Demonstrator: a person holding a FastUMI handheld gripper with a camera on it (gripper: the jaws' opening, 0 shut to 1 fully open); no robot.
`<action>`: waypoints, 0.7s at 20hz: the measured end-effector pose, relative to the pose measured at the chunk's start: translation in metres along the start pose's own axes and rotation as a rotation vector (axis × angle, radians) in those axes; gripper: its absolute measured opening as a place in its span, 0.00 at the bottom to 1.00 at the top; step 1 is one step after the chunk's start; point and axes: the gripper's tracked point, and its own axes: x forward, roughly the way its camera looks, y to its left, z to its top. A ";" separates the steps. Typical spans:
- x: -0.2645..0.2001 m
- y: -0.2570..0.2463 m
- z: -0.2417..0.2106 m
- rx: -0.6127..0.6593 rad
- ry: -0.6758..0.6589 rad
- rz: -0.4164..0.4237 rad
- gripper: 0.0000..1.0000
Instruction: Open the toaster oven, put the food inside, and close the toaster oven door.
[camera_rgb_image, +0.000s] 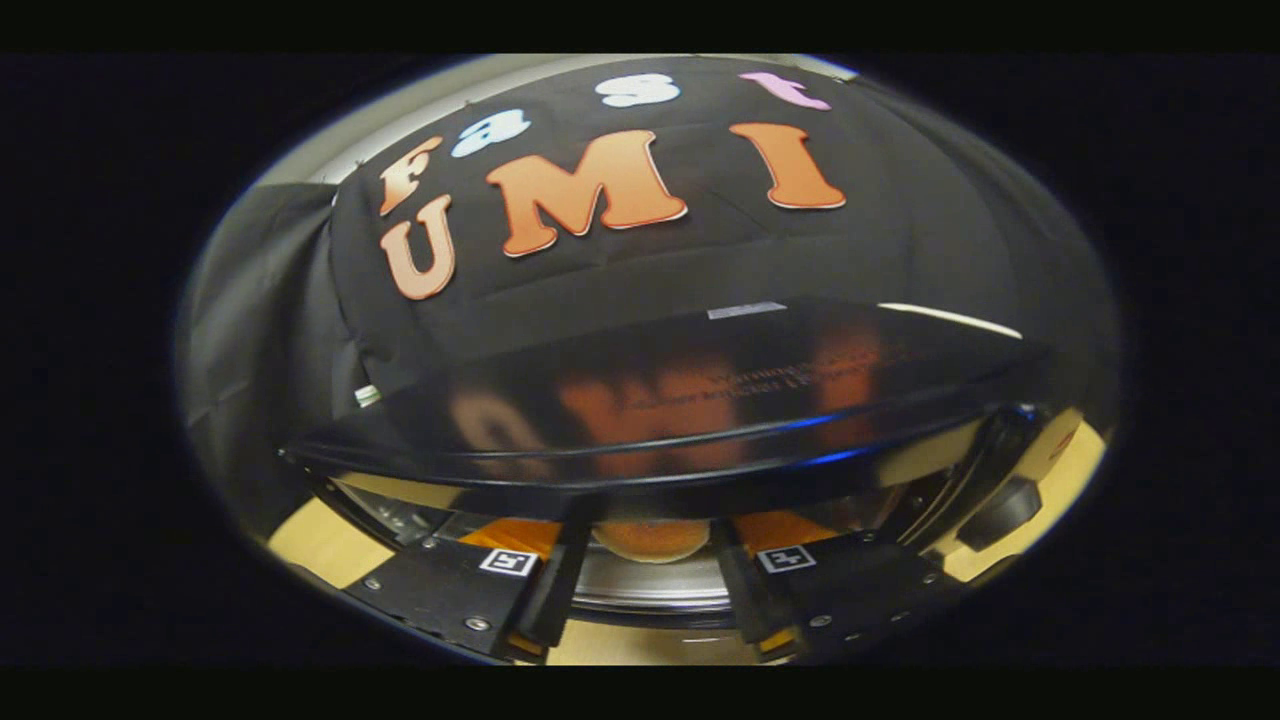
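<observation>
The black toaster oven (700, 400) stands right in front of me, and its glossy top reaches over my fingertips. My gripper (650, 545) sits low at the oven's front, under the top's front edge. A round orange-brown bun (650, 540) fills the gap between my fingers, and both fingers (555, 580) touch its sides. The bun's upper part is hidden by the oven's top edge. A silver bar (650, 592), likely the door handle, runs crosswise just below the bun. Orange-lit surfaces (520, 535) show beside the fingers.
A dark knob (1000, 512) sits on the oven's right front panel. The oven rests on a pale wooden table (315, 545), which shows at both sides. Black cloth hangs close behind and to the left of the oven.
</observation>
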 end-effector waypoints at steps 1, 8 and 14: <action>-0.002 0.001 0.002 -0.024 -0.003 -0.007 0.73; -0.055 0.006 0.005 -0.059 -0.014 0.038 0.94; -0.126 0.020 -0.033 -0.082 0.014 0.132 0.94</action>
